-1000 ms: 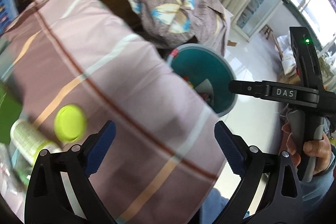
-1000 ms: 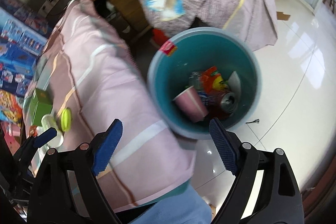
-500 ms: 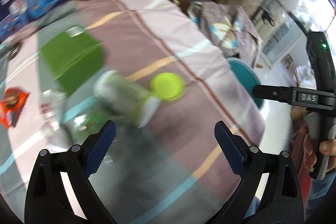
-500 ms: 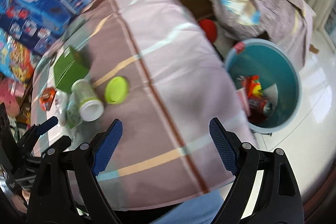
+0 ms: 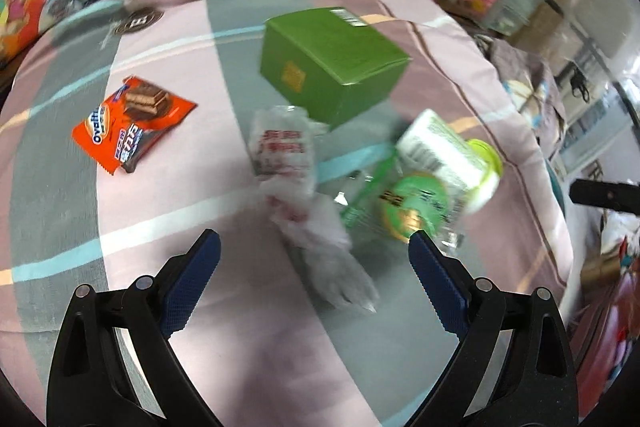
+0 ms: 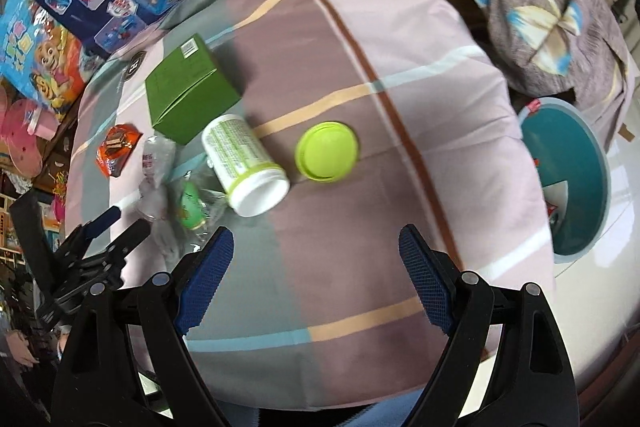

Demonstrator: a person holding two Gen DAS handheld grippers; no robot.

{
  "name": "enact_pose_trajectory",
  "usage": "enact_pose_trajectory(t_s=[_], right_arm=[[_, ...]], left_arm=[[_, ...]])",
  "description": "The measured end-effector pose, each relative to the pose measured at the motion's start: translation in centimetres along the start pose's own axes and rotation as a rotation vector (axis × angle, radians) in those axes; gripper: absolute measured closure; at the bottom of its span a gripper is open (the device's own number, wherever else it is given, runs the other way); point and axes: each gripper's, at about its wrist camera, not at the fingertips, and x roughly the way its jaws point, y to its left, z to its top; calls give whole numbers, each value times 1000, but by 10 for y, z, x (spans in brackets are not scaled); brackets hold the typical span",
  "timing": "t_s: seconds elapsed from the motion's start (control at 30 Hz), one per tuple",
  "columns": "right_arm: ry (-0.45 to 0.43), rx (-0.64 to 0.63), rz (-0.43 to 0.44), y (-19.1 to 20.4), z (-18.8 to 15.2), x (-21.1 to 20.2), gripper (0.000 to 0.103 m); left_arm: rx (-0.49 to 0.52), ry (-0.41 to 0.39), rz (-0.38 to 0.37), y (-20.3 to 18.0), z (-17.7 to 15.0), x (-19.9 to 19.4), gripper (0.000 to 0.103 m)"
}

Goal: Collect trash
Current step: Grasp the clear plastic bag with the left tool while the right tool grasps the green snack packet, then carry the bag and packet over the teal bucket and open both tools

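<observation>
Both grippers are empty w/ jaws wide apart: left gripper (image 5: 314, 255) sits over the clutter, right gripper (image 6: 312, 257) over bare cloth at bottom centre of its view.

Trash sits on the striped tablecloth (image 6: 400, 67). In the left wrist view: crumpled white wrapper (image 5: 292, 163) at centre, running down between your pads; clear bag w/ green label (image 5: 408, 203) right of centre; white jar (image 5: 448, 155) on its side above it; green box (image 5: 332, 59) upper centre; orange snack packet (image 5: 128, 123) centre-left, apart from the rest. Right wrist view adds the lime lid (image 6: 326, 151) at centre, lying flat just right of the jar mouth. Teal bin (image 6: 568, 179) is at the right edge of that view, off the table, partly hidden by the cloth.

Step in hand, as I read it: left picks next item. The wrapper is the closest fit.

- Centre the jaws on the wrapper's thick middle, not the thin tail at bottom; the tail will likely slip out.
- Come down till pads nearly touch cloth, then close. Watch you don't pinch cloth too.
- Wrapper touches the clear bag & box; lift slowly so neighbours don't drag along.
- Frame is blurry, so slow down before committing.
- Right: lid lies flat and is prob hard to pinch; jar looks the easier grab, across its body.
- Keep the grippers apart: the left tips already show at lower left in the right view.
</observation>
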Motion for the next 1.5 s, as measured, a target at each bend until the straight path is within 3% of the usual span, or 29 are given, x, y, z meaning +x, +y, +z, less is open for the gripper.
enact_pose_trajectory(t_s=[0.07, 0.27, 0.3, 0.33, 0.43, 0.5, 0.67, 0.87, 1.27, 1.33, 1.4, 1.5], right_arm=[[8, -2, 0, 6, 1, 5, 22], [18, -8, -2, 20, 7, 11, 22], [18, -10, 1, 23, 8, 11, 22], [18, -12, 3, 26, 9, 11, 22], [21, -35, 11, 40, 11, 13, 22], [25, -59, 20, 52, 13, 16, 22], [54, -163, 61, 95, 20, 34, 22], [109, -276, 35, 137, 24, 74, 22], [171, -345, -26, 149, 9, 119, 23], [156, -359, -27, 150, 4, 120, 49], [150, -371, -28, 150, 1, 118, 61], [126, -381, 5, 153, -2, 106, 61]], left_arm=[[-2, -3, 3, 3, 2, 5, 9], [21, 7, 20, -1, 6, 25, 26], [22, 13, 21, -1, 5, 29, 30], [21, 16, 21, 0, 3, 32, 48], [23, 5, 16, 5, -1, 31, 67], [20, 2, -2, 11, -2, 26, 74], [-16, -8, -11, 38, -8, 7, 74], [-79, -30, -21, 70, -17, -20, 74], [-136, -9, -40, 92, -26, -22, 74], [-139, -5, -41, 92, -26, -21, 74], [-139, -1, -43, 90, -27, -20, 74], [-131, -3, -43, 84, -26, -22, 74]])
